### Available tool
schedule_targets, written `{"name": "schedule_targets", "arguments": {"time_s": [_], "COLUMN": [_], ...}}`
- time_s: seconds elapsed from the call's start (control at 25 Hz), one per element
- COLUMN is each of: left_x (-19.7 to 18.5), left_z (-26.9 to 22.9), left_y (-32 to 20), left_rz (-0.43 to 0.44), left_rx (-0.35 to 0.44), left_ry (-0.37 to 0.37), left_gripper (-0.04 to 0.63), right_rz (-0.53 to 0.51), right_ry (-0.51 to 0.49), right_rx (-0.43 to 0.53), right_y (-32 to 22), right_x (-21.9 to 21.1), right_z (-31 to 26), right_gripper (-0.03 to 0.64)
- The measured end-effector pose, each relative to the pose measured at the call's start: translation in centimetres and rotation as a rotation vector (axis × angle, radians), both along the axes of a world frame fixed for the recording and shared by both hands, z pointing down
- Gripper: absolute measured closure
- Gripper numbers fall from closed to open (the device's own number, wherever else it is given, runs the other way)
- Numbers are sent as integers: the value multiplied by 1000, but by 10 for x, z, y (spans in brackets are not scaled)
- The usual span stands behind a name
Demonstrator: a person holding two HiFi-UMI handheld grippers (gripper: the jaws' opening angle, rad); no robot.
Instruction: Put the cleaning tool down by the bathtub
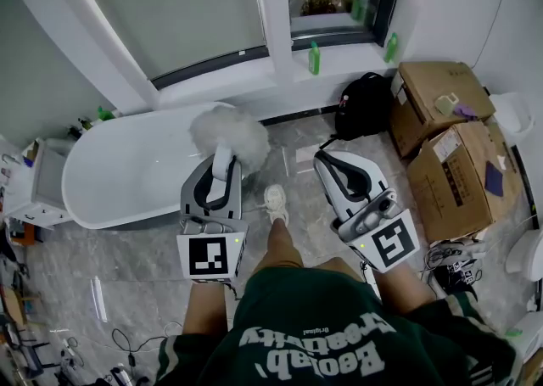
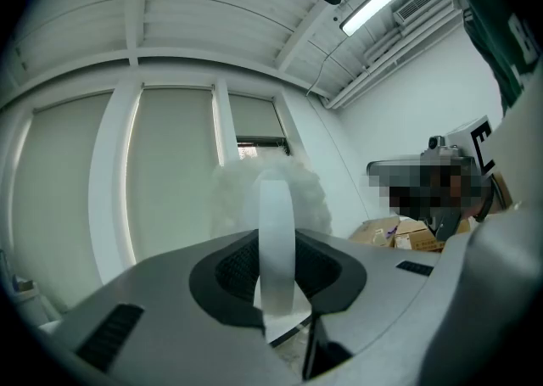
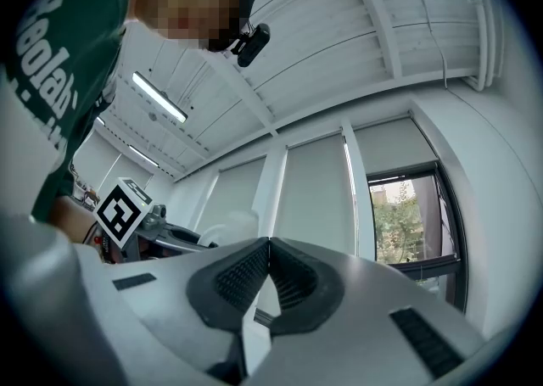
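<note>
My left gripper [image 1: 221, 169] is shut on the flat white handle [image 2: 276, 240] of a cleaning tool, a duster with a fluffy white head [image 1: 229, 133]. In the head view the head hangs over the right end of the white bathtub [image 1: 127, 168], and in the left gripper view the fluffy head [image 2: 270, 198] stands up past the jaws. To the right my right gripper [image 1: 327, 160] is shut with its pads together and nothing between them; it also shows in its own view as the right gripper [image 3: 268, 244]. Both are tilted upward at window and ceiling.
The person's legs and a white shoe [image 1: 276, 203] stand on the grey marble floor between the grippers. A black backpack [image 1: 365, 104] and cardboard boxes [image 1: 458, 155] sit at the right. Green bottles [image 1: 314, 58] stand on the window sill. Cables [image 1: 450, 261] lie at the lower right.
</note>
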State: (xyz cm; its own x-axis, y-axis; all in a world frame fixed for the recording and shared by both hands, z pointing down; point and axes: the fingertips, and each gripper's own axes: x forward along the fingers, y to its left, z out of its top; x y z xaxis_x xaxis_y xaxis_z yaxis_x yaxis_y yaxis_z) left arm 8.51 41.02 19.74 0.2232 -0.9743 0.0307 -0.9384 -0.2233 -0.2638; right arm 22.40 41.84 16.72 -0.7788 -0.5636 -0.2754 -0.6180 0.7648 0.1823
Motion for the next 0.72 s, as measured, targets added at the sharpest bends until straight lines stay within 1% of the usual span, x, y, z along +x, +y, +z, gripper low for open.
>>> {"name": "schedule_targets", "arguments": {"time_s": [0.2,0.32,0.52,0.72], "left_x": [-10,-21,-47,-72], "left_z": [15,21,35,36], "left_y": [-33,-64,-136,-214], "left_rz": [0,4,2,-8], "left_rx": [12,16,2,-20], "left_ry": [-10,1,25,54], "left_gripper": [502,502,502,502], "right_rz": [9,21,35,32], "right_ry": [14,23,41,58], "right_rx": [9,7,4,-39], "right_y": [-28,-58,-127,-205], "right_x": [-7,-18,-41,-67], "right_z": [19,29,37,35], "right_gripper": [600,600,600,600]}}
